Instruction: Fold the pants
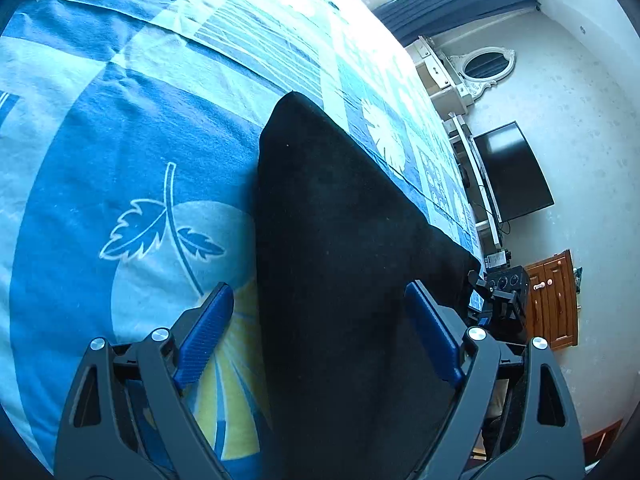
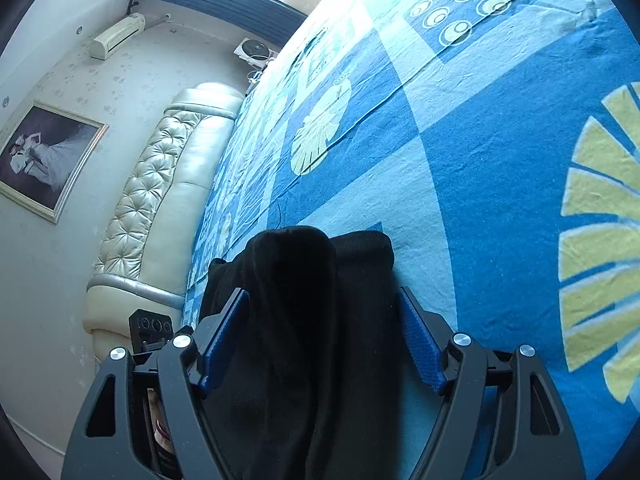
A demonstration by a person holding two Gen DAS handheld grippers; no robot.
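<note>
Black pants [image 1: 344,240] lie on a blue patterned bedspread [image 1: 120,140]. In the left wrist view they form a flat dark slab running away from me. My left gripper [image 1: 320,296] is open, its blue pads [image 1: 208,332] spread over the near end of the pants. In the right wrist view the pants [image 2: 304,300] are bunched in rolled folds on the bedspread [image 2: 500,160]. My right gripper [image 2: 324,300] is open, its blue pads [image 2: 420,344] on either side of the bunched cloth. The other gripper [image 1: 504,292] shows at the pants' right edge.
The bed's far edge runs beside a white wall with a dark TV [image 1: 512,172], an oval mirror [image 1: 486,64] and a wooden cabinet [image 1: 554,300]. A padded cream headboard [image 2: 160,200] and a framed picture [image 2: 44,160] flank the bed in the right wrist view.
</note>
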